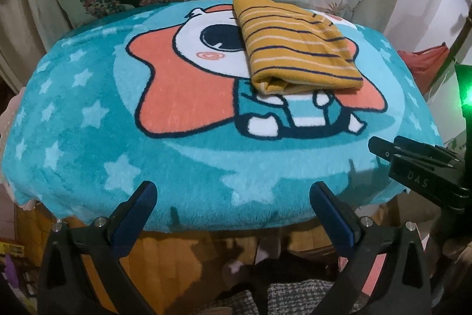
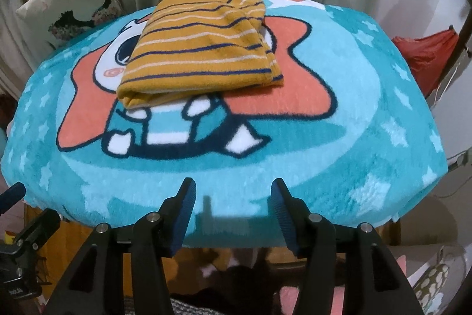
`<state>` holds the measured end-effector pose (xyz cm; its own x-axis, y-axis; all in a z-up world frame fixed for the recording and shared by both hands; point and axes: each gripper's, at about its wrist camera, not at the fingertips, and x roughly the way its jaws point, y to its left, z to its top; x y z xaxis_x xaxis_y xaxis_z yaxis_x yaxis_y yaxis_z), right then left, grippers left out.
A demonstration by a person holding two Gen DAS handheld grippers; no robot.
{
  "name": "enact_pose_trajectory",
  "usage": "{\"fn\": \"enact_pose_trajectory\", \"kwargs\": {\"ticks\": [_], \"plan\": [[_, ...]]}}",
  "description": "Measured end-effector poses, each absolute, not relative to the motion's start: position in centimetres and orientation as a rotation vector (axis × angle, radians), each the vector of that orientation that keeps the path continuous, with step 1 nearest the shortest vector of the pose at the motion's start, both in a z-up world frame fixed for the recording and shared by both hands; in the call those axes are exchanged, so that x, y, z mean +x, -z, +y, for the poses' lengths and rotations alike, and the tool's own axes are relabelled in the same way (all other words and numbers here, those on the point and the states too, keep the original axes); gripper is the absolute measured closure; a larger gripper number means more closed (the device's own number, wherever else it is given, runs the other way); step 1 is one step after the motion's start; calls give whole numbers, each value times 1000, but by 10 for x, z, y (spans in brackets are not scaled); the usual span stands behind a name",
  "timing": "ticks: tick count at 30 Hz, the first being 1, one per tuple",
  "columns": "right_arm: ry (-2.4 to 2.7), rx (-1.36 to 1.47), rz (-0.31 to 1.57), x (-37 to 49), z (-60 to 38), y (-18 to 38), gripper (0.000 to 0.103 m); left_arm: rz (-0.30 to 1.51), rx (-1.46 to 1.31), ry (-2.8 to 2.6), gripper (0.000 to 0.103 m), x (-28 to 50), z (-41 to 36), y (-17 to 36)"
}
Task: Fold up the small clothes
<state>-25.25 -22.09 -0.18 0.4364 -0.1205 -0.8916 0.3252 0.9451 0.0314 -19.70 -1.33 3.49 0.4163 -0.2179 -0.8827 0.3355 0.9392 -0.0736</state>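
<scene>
The striped garment (image 1: 298, 46) lies folded into a compact rectangle on the far half of the blanket (image 1: 183, 167), a turquoise fleece with a cartoon figure that covers the table. Its layered, open edge faces the near side; the stacked layers show there as a thick lip. It looks like a finished fold, or very nearly one, so I judge the folding of this piece to be at its end and the hands to be backing off.

The left gripper (image 1: 233, 197) hangs over the near edge of the blanket with its jaws spread wide and nothing between them. The right gripper (image 2: 233, 194) sits beside it, also over the near edge, its jaws parted somewhat less and likewise empty. From the left wrist view the body of the right gripper shows at the right edge, so the two are close side by side.

The garment is well apart from both pairs of jaws, up the blanket from them, a little to the right in the left view and a little to the left in the right view. So it lies roughly between the two lines of sight.

If another fold is wanted, both jaws would need to reach forward to that near lip. Otherwise the next move is to set this piece aside and fetch another; none is in sight here.
</scene>
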Motion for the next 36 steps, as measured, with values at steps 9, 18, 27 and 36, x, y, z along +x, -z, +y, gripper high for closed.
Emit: {"fn": "enact_pose_trajectory", "kwargs": {"ticks": [9,18,27,36], "plan": [[264,239,1092,-236,-244,9,42,1138,120,292,0,-184,-29,-27],[237,245,1093,-228,-275,10,40,1179,121,273,0,-179,-60,-24],[209,236,1103,-223,-287,19,40,1226,107,244,0,-173,-72,-16],[212,216,1092,-222,-292,19,39,1237,107,240,0,-169,-80,-14]]}}
